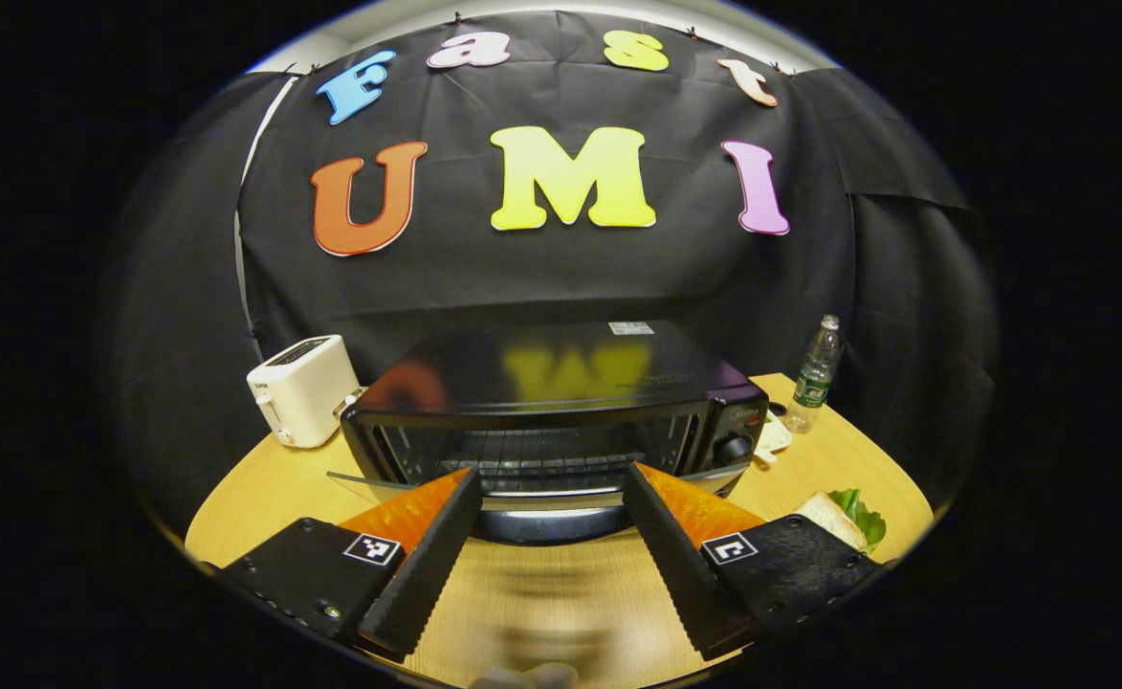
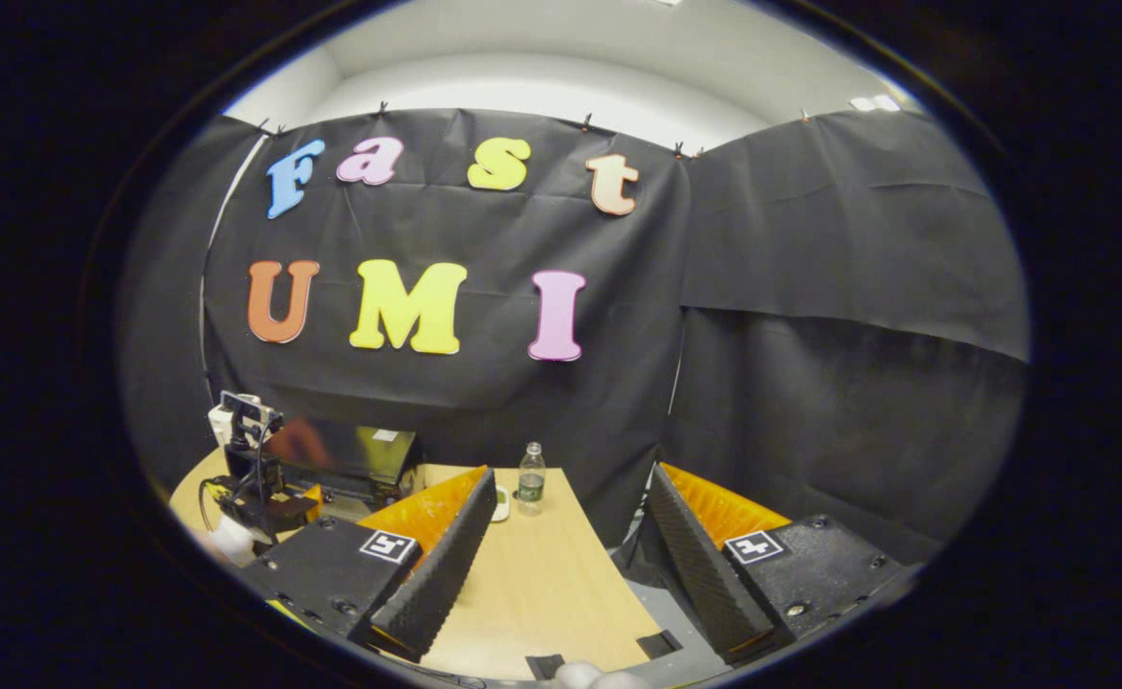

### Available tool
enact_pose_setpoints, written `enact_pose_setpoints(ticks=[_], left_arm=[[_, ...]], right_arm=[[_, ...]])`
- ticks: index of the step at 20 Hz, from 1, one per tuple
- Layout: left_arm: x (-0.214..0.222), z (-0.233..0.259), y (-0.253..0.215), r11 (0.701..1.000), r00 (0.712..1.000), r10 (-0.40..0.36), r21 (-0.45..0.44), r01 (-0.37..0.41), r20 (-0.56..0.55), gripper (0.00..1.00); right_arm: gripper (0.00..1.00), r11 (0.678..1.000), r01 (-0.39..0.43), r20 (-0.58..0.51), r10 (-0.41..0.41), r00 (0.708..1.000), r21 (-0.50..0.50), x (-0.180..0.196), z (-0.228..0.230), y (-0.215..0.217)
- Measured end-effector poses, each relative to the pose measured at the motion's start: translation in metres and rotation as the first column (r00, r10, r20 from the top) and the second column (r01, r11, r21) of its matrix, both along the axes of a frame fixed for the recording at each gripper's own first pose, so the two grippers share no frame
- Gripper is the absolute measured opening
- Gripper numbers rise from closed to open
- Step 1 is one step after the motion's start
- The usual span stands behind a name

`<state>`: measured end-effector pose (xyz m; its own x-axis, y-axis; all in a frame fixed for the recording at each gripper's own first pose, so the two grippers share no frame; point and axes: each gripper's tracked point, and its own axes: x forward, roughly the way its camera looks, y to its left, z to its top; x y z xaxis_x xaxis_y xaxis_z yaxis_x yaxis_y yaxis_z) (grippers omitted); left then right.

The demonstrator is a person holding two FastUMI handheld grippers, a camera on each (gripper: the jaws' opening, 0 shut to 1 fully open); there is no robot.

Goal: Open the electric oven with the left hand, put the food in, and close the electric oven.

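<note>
Facing black electric oven (image 1: 561, 421), door partly down | left gripper (image 1: 551, 488) spread wide, holding nothing

Even overhead light, strong fisheye warping

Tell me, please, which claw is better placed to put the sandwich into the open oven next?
Probably the left claw: it hangs open directly before the oven, whose door is down, with the sandwich just beside it. The right claw, also open, faces the water bottle, off to the oven's side.
</note>
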<state>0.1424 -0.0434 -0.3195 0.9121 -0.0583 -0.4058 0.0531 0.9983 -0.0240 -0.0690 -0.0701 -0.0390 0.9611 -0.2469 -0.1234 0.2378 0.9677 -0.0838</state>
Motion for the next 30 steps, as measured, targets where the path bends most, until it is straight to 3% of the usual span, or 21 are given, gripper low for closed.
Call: enact_pose_setpoints(ticks=[11, 12, 14, 16, 17, 18, 19, 20, 22, 23, 24, 29, 30], left_arm=[[-0.074, -0.061, -0.005, 1.0, 0.99, -0.004, 0.013, 0.006, -0.139, 0.98], [-0.079, -0.069, -0.005, 1.0, 0.988, -0.006, 0.017, 0.009, -0.154, 0.98], [-0.088, -0.089, -0.006, 1.0, 0.979, -0.007, 0.024, 0.012, -0.202, 0.98], [-0.096, -0.108, -0.009, 1.0, 0.969, -0.011, 0.023, 0.017, -0.245, 0.96], [-0.099, -0.118, -0.011, 1.0, 0.962, -0.012, 0.02, 0.018, -0.271, 0.96], [-0.099, -0.127, -0.011, 1.0, 0.955, -0.009, 0.013, 0.013, -0.298, 0.89], [-0.099, -0.134, -0.012, 1.0, 0.947, -0.005, 0.006, 0.008, -0.321, 1.0], [-0.1, -0.135, -0.013, 1.0, 0.948, -0.003, 0.001, 0.003, -0.318, 0.96], [-0.098, -0.131, -0.011, 1.0, 0.957, -0.007, 0.014, 0.012, -0.289, 1.0], [-0.098, -0.127, -0.01, 1.0, 0.96, -0.006, 0.013, 0.01, -0.28, 0.96], [-0.097, -0.124, -0.009, 1.0, 0.963, -0.003, 0.009, 0.005, -0.27, 0.96], [-0.103, -0.089, 0.007, 1.0, 0.98, -0.011, -0.009, 0.009, -0.198, 0.96], [-0.108, -0.077, 0.01, 1.0, 0.984, -0.012, -0.003, 0.012, -0.18, 1.0]], right_arm=[[1.0, 1.0, -0.019, -0.03, 0.019, 0.999, 0.009, -0.013, -0.017, 0.009], [0.95, 1.0, -0.021, -0.032, 0.021, 0.999, 0.01, -0.016, -0.019, 0.009], [1.0, 1.0, -0.02, -0.034, 0.021, 0.999, 0.014, -0.016, -0.019, 0.011], [1.0, 1.0, -0.015, -0.043, 0.015, 0.999, 0.004, -0.017, -0.022, 0.011], [0.95, 1.0, -0.013, -0.048, 0.013, 0.999, -0.001, -0.017, -0.023, 0.01], [0.95, 1.0, -0.007, -0.052, 0.007, 0.999, -0.003, -0.018, -0.025, 0.009], [1.0, 1.0, -0.005, -0.059, 0.004, 0.998, -0.004, -0.018, -0.028, 0.009], [1.0, 1.0, 0.0, -0.066, 0.0, 0.998, -0.004, -0.019, -0.029, 0.008], [1.0, 1.0, 0.006, -0.078, -0.006, 0.997, -0.005, -0.02, -0.034, 0.007], [0.95, 1.0, 0.008, -0.083, -0.009, 0.997, -0.005, -0.02, -0.036, 0.006], [1.0, 1.0, 0.008, -0.086, -0.008, 0.996, -0.003, -0.019, -0.039, 0.006], [1.0, 0.999, -0.024, -0.115, 0.028, 0.993, 0.036, -0.008, -0.06, 0.012], [1.0, 0.998, -0.04, -0.13, 0.046, 0.99, 0.049, -0.003, -0.07, 0.014]])
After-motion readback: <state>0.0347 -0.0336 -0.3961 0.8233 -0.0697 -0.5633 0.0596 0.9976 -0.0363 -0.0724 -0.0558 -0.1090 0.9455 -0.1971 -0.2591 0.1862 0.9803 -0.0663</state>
